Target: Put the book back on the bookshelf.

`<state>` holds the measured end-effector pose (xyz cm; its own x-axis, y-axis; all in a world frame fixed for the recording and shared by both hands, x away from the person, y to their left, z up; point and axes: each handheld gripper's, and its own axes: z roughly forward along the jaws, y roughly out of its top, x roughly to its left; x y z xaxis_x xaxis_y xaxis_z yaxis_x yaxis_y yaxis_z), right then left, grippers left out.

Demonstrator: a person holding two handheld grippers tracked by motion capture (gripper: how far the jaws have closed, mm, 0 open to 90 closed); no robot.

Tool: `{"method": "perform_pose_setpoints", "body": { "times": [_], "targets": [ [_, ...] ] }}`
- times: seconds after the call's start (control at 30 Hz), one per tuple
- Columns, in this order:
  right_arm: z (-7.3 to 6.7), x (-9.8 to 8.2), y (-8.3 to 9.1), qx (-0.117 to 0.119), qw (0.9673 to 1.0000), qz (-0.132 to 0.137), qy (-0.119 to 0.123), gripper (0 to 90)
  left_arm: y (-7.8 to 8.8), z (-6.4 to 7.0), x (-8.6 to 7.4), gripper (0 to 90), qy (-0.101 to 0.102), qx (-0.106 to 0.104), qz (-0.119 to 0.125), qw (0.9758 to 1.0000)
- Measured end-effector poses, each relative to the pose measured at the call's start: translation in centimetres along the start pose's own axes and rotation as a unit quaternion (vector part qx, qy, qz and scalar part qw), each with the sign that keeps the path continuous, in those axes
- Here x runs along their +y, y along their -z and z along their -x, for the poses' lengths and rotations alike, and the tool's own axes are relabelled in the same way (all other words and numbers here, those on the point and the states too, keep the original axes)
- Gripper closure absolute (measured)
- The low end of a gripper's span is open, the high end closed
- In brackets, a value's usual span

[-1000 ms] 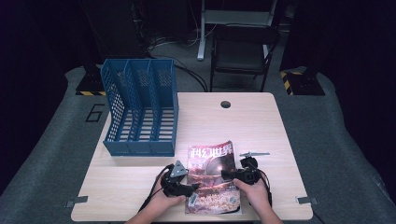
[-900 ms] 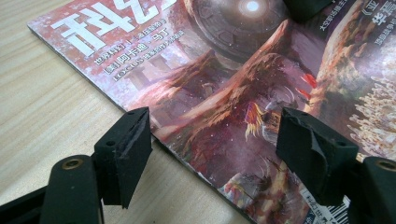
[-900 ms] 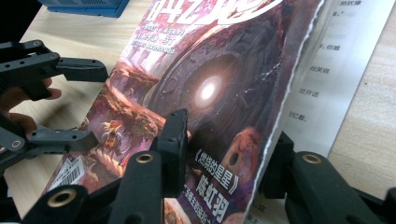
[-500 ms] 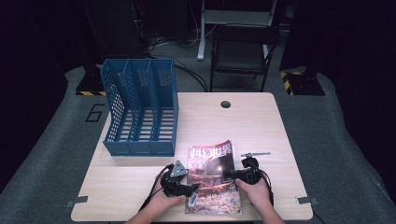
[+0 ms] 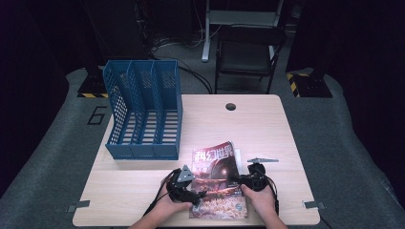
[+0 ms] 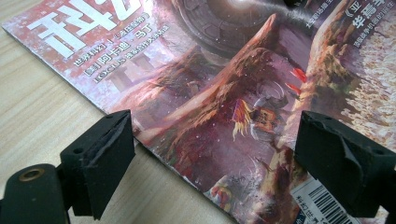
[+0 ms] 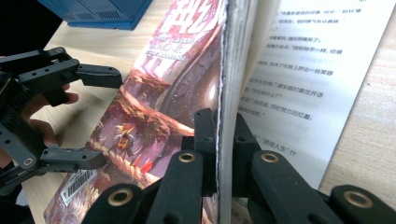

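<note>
Glossy paper cover on magazine (image 6: 219,93), matt white printed inner pages (image 7: 299,60), pale wood-grain table (image 5: 267,129), smooth, blue perforated plastic file rack (image 5: 143,114), matt black rough foam pads (image 6: 100,154).

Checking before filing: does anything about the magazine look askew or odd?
Yes. The magazine lies tilted on the table, and its right edge is lifted: the right tongs have just closed on a wad of pages, with one printed page splayed loose beneath. The left tongs stand open over the cover.
</note>
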<state>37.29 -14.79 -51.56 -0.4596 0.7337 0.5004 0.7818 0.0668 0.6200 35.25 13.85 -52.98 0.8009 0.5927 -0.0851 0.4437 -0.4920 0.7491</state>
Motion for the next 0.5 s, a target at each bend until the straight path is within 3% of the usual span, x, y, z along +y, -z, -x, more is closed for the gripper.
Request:
{"method": "perform_pose_setpoints", "body": {
  "times": [0.07,0.17,0.27,0.4,0.5],
  "targets": [
    [-0.3,0.0,0.1,-0.002,1.0,0.0,-0.002,86.1,0.1,-0.2,0.0,12.2,-0.004,-0.005,-0.001,1.0],
    [-0.5,-0.1,0.2,-0.008,0.9998,0.01,0.015,86.1,0.1,-0.3,0.1,13.7,-0.006,-0.004,-0.004,1.0],
    [-0.7,-0.2,0.3,-0.009,0.9997,0.013,0.018,86.2,0.2,-0.5,0.1,17.1,0.003,-0.005,-0.001,1.0],
    [-1.0,0.0,0.3,-0.008,0.9995,0.021,0.023,86.2,0.5,-0.6,0.0,17.5,0.0,-0.003,-0.007,1.0],
    [-1.3,-0.2,0.4,-0.011,0.9986,0.031,0.041,86.2,0.6,-1.0,0.3,22.8,0.01,-0.008,-0.009,0.9999]
  ]
}}
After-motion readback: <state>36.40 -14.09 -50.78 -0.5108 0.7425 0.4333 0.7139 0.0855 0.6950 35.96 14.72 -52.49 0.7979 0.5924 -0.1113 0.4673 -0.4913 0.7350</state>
